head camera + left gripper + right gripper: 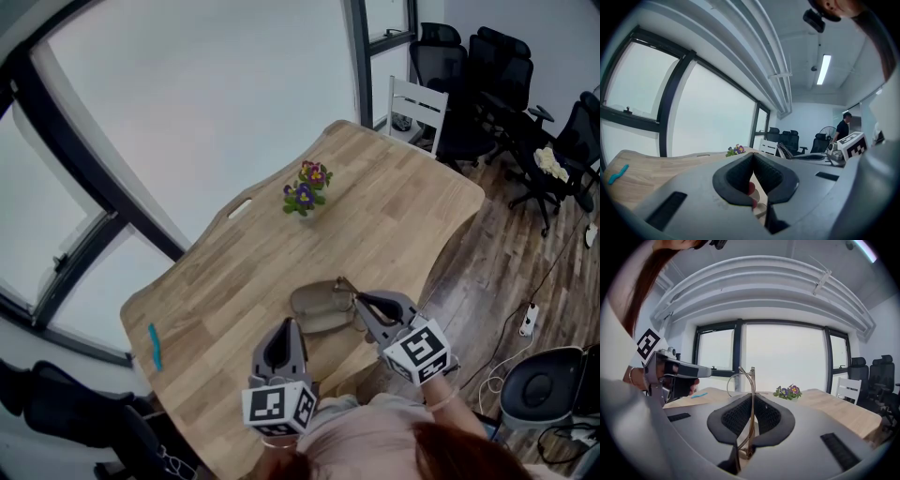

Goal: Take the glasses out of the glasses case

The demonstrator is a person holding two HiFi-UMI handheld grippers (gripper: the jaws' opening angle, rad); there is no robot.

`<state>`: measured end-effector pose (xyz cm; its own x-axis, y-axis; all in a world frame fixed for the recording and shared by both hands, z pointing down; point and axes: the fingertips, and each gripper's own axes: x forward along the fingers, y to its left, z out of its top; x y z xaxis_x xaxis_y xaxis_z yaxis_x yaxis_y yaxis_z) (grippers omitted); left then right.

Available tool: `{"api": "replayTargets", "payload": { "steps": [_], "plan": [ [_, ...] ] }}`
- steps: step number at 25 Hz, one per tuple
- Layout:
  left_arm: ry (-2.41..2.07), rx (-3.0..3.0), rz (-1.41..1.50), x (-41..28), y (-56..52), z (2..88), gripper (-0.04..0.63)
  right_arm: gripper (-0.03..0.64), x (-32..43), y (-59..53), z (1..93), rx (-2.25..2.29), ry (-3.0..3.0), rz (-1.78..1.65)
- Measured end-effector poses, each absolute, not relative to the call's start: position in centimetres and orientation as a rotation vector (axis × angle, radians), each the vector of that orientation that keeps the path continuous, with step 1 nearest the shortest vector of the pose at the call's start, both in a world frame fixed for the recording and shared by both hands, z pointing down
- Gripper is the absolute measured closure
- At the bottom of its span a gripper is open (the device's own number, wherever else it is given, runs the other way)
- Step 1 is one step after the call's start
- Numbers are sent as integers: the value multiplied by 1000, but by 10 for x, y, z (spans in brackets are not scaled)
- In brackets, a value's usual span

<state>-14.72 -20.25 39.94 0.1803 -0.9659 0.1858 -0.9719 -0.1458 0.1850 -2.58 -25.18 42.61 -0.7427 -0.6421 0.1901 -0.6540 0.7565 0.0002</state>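
Pinching the glasses (752,391), the right gripper (752,398) has its two pads pressed onto a thin gold-coloured metal frame. In the right gripper view the frame's long axis runs upright through the seam between the pads: it enters below them and rises above the tips. One lens rim curves off to the left at the top.

Head view: the right gripper's tips sit just above the right end of the glasses case (317,306). The case lies open on the wooden table (403,216) near the front edge, with its long axis roughly left to right. Whether the frame touches the case cannot be told.

The left gripper (752,158) is off the table, near the case's left end. Its pads meet at the tips with nothing clamped between them.

Other items: a small pot of purple and yellow flowers (306,195) further back on the table, and a teal object (155,346) near the left edge, well apart from the case.
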Motion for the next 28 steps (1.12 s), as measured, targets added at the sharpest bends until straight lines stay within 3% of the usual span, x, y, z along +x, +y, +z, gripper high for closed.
{"api": "replayTargets", "payload": {
  "steps": [28],
  "plan": [
    [-1858,2246,72,-100,-167,374,594,604,26,-214,384,1087,-2853,81]
  ]
}}
